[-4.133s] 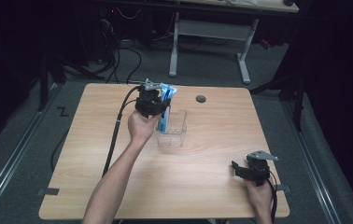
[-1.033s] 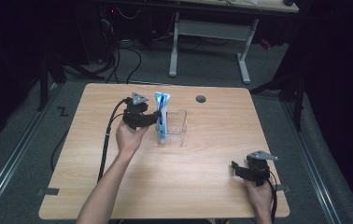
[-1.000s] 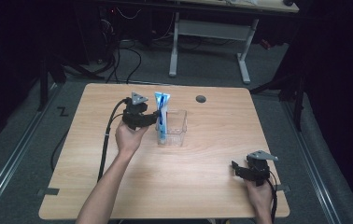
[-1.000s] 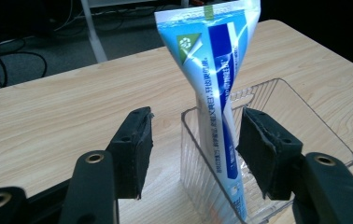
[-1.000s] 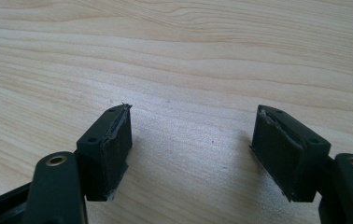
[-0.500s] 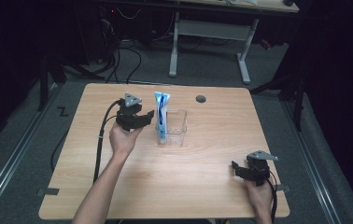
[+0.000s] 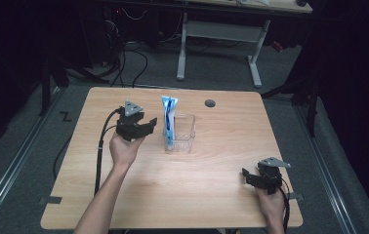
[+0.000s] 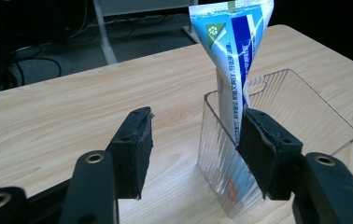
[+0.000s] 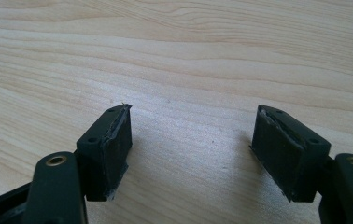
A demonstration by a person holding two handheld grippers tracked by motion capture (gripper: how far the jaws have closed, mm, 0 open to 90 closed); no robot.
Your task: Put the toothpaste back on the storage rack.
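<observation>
Pale wood grain covers the worktop, on which a clear plastic container is set near the middle, slightly toward the far edge. A blue-and-white toothpaste tube is stood upright inside the container, against its left end in the high view, with its flat crimped end uppermost and rising well above the rim. In the left gripper view the tube is seen leaning against the near wall of the ribbed container, its printed side turned to the camera.

The left gripper is held just beside the container on its left, above the worktop, in the person's left hand. Its jaws are spread, and nothing is pinched between them; in its own view the right-hand jaw is seen in front of the container's near corner, while bare wood shows through the gap between the two.

The right gripper is held low near the front right corner of the worktop, well apart from the container and the tube. Its jaws are likewise spread wide, with only plain wood grain seen between them in the right gripper view.
</observation>
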